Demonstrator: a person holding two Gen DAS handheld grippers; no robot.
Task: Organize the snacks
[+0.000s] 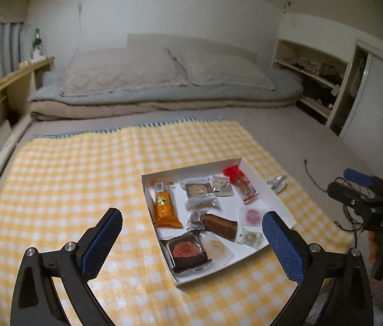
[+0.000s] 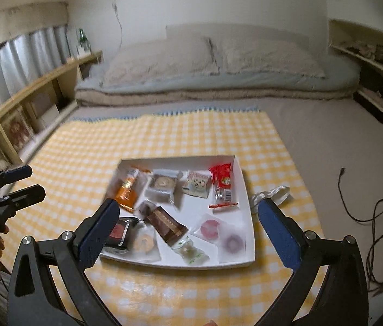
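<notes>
Snacks (image 2: 164, 217) lie loose in a white tray (image 2: 248, 259) on the checked cloth (image 1: 69, 176) — both grippers, left (image 1: 191, 241) and right (image 2: 188, 233), gape wide, empty, above it; sorting could be starting or finished.

White walls (image 1: 191, 13), two pillows (image 1: 126, 74) on folded bedding, curtained window (image 2: 15, 62), wooden shelf (image 2: 42, 87), dim light.

One white tray (image 2: 248, 190) lay on one checked cloth (image 2: 164, 135). It held eleven wrapped snacks: one orange pack (image 2: 127, 191), one red pack (image 2: 220, 180), one brown bar (image 2: 168, 224), one dark boxed cake (image 2: 118, 233), and seven clear-wrapped sweets. One empty wrapper (image 2: 272, 193) lay just beside the tray. Two pillows (image 2: 161, 59) sat on the bed. Two tools, the left (image 1: 191, 231) and the right (image 2: 188, 225), were in view.
</notes>
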